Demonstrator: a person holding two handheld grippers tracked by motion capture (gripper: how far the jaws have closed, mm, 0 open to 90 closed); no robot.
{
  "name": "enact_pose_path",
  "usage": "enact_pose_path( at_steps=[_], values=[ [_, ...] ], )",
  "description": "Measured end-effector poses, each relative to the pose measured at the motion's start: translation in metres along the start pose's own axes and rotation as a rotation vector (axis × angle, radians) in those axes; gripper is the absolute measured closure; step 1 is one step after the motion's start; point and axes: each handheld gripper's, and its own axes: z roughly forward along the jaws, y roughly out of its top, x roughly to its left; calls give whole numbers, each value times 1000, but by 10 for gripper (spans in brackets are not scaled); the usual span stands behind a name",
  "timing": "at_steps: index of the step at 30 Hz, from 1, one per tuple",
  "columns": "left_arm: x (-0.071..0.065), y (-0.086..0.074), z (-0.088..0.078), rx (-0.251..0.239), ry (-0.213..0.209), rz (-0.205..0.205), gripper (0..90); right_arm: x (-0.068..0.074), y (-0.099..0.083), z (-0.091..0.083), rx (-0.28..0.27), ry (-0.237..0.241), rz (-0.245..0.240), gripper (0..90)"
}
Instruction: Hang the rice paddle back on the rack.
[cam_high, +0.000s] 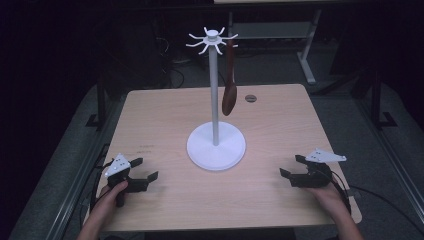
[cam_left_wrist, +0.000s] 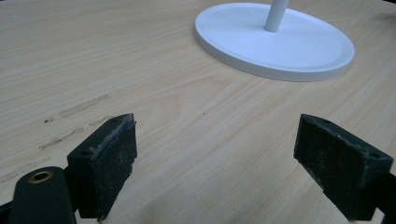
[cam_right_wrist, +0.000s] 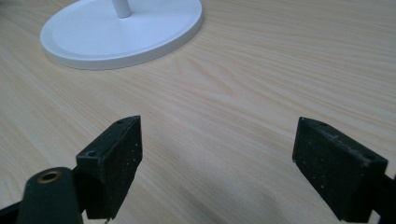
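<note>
Both claws, left gripper and right gripper, were wide open, empty, resting low. Brown spoon hung on white stand ahead. Job looked finished; next, just stay clear.

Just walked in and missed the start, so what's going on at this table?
A person holds the left gripper and the right gripper low over the wooden table, either side of a white stand. Both grippers are open and hold nothing. A brown spoon hangs from a hook at the top of the stand.
</note>
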Motion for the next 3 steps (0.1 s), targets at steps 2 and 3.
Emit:
enact_pose_path(
  at_steps=[2, 3],
  values=[
    [0, 0, 0, 3, -1, -2, 129, -1, 0, 0, -2, 1, -3, 152],
    [0, 0, 0, 3, -1, -2, 129, -1, 0, 0, -2, 1, -3, 152]
  ],
)
